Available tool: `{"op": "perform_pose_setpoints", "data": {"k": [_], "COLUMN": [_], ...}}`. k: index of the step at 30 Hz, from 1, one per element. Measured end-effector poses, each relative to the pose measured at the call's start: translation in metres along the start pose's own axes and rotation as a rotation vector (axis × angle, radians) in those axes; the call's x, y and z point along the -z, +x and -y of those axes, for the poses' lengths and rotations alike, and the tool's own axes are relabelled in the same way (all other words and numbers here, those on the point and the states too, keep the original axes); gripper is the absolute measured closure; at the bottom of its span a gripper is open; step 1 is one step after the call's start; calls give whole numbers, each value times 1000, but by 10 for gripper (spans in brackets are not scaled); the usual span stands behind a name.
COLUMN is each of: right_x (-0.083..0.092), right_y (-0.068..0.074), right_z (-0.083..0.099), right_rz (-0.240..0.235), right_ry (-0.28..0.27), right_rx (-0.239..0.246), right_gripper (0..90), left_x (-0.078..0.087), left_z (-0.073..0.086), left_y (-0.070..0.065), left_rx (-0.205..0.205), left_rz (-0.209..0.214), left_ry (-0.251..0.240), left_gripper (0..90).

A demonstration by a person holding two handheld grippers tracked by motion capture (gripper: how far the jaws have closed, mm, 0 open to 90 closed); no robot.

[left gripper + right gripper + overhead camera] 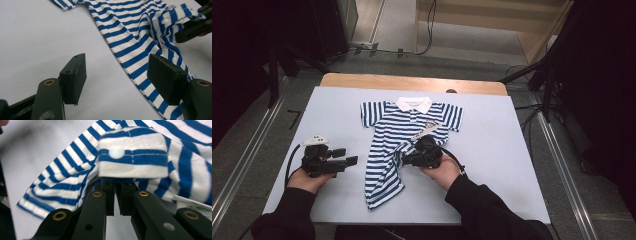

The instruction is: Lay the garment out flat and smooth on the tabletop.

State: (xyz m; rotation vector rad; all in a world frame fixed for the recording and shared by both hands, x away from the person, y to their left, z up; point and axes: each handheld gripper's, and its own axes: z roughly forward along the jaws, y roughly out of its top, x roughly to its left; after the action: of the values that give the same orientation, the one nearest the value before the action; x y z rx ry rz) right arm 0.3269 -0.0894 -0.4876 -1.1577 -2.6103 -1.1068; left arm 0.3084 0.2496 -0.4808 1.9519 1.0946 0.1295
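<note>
**One striped garment, two grippers, one grip**

A single blue-and-white striped cotton baby romper [404, 135] with a white collar lies on one pale grey table sheet [492, 165]. The right gripper [408, 159] has its two jaws pressed together on a folded edge of the garment bearing one white snap button [116, 152]. The left gripper [351, 161] rests beside the romper's other edge, two jaws spread wide, holding nothing.
</note>
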Motion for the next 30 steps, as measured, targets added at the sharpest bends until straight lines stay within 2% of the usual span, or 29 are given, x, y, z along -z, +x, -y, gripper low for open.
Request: {"op": "perform_pose_setpoints", "data": {"k": [7,14,22,30], "right_x": [36,61,90,117], "right_y": [4,7,0,-9], "right_z": [11,34,63,92], "right_rz": [11,40,67,123], "right_ry": [-6,10,-3,-17], "right_rx": [46,66,21,-44], "right_gripper": [831,831,834,834], "left_x": [-5,-12,-19,-26], "left_z": [-5,-11,-18,-25], "left_y": [0,-1,-1,0], "left_rx": [-5,-18,-27,-35], "left_rz": [6,17,22,24], "left_ry": [-2,0,2,6], "left_gripper": [325,325,325,325]}}
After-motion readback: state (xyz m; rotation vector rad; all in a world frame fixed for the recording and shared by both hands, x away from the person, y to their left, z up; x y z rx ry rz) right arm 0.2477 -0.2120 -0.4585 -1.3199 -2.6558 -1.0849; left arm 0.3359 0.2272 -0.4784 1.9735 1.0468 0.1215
